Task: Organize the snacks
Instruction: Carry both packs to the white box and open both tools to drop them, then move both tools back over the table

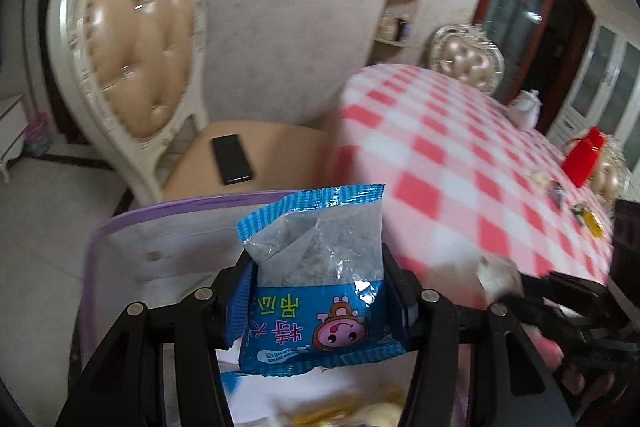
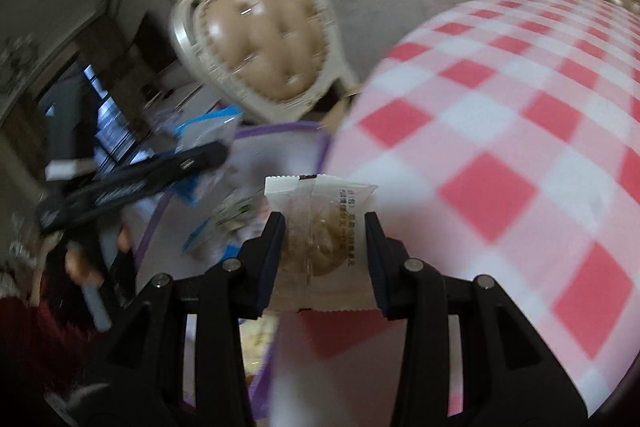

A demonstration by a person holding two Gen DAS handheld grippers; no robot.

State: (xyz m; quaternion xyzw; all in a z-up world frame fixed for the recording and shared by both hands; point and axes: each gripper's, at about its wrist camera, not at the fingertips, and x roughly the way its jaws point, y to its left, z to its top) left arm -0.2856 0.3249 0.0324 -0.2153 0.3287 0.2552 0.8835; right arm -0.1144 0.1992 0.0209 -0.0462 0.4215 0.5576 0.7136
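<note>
Left gripper (image 1: 316,259): clamped on a blue snack packet (image 1: 316,291) with a pink cartoon figure and a clear upper part; both pads press the packet's sides. The packet hangs above a purple-rimmed storage bin (image 1: 132,227) that stands beside the table with the red-and-white checked cloth (image 1: 460,163).

Right gripper (image 2: 325,227): clamped on a white-wrapped round biscuit (image 2: 320,243), the wrapper's serrated ends showing above and below the pads. It sits over the near edge of the same bin (image 2: 280,131), right where the bin meets the cloth (image 2: 500,131).

Inside the bin, other packets lie loose, blue and white ones among them; blur makes them hard to identify, and something yellow at the bottom of the left view may be another snack.

Surroundings: a cream carved chair (image 1: 132,67) with a tufted tan back stands behind the bin, a dark phone (image 1: 232,159) lying flat on its seat. Farther down the table, a red box (image 1: 584,155) and a few small wrapped items near the cloth's edge
</note>
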